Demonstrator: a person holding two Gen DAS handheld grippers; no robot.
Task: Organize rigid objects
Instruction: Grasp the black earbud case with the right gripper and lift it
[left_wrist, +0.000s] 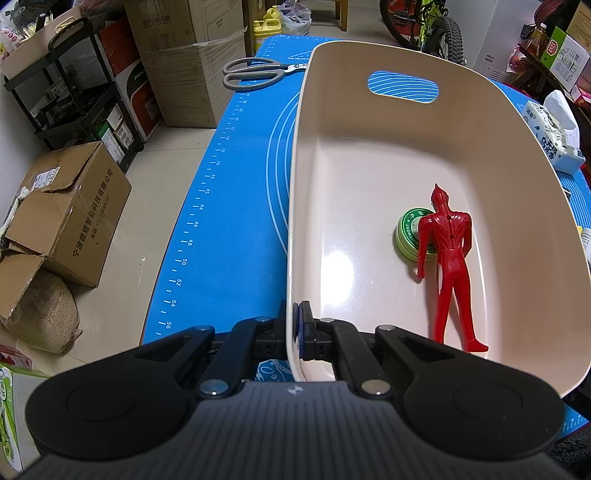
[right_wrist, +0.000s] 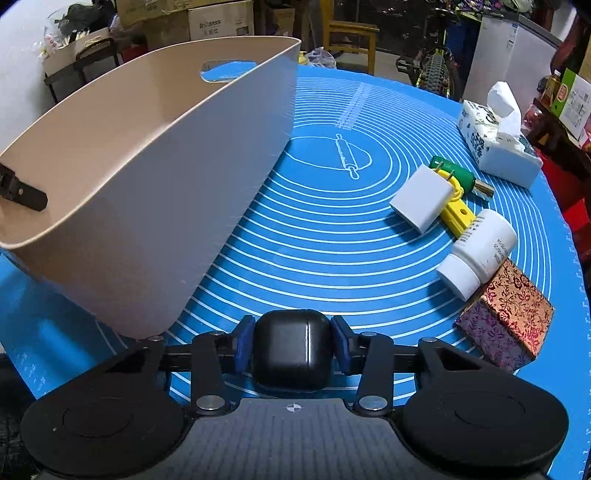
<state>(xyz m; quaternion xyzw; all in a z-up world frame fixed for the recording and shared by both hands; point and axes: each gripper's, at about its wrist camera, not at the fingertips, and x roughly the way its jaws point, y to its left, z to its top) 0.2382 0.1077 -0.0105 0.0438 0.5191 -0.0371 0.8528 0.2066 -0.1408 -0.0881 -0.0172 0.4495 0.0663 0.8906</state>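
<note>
A beige plastic basin (left_wrist: 369, 166) stands on the blue mat (left_wrist: 229, 206). Inside it lie a red toy figure (left_wrist: 448, 251) and a green round tin (left_wrist: 406, 236). My left gripper (left_wrist: 300, 332) is shut on the basin's near wall, one pad inside and one outside. In the right wrist view the basin (right_wrist: 147, 184) sits at the left, with a left finger (right_wrist: 22, 192) over its rim. My right gripper (right_wrist: 292, 347) holds a black rounded case (right_wrist: 291, 354) just above the mat, both blue pads against its sides.
On the mat right of the basin lie a white charger plug (right_wrist: 421, 201), a yellow clip (right_wrist: 460, 218), a green tool (right_wrist: 458, 173), a white bottle (right_wrist: 476, 251), a brocade box (right_wrist: 506, 317) and a tissue pack (right_wrist: 495, 144). Grey scissors (left_wrist: 255, 74) lie behind the basin. Cardboard boxes stand on the floor.
</note>
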